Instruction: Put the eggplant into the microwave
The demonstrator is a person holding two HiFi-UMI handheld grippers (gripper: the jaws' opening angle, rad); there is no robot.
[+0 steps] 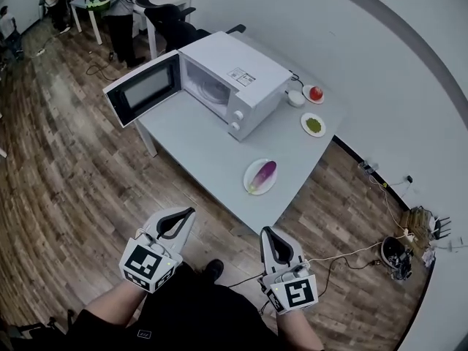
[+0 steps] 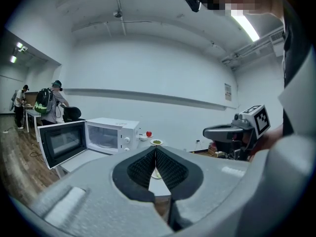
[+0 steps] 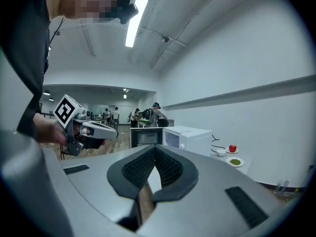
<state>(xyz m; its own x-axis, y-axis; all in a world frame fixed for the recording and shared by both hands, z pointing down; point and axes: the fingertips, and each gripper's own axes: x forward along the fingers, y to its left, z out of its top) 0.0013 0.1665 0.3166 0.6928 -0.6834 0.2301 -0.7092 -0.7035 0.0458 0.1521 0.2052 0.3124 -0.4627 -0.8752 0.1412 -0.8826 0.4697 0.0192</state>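
Head view: the eggplant (image 1: 263, 174) lay on its plate (image 1: 251, 186) on the tabletop (image 1: 197, 145), with the microwave door (image 1: 142, 88) open to receive it. The left tool (image 1: 184, 214) and right tool (image 1: 268, 234) hung well short.
Left gripper view: jaws pressed together, empty.
Right gripper view: likewise, the eggplant seemingly hidden.

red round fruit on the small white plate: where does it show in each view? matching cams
Head view: red round fruit sits upper right, to the right of the white box microwave.
Left gripper view: near centre, just right of the microwave.
Right gripper view: right of centre, again right of the microwave.
Shared landmark: the microwave, door open, in all three views.
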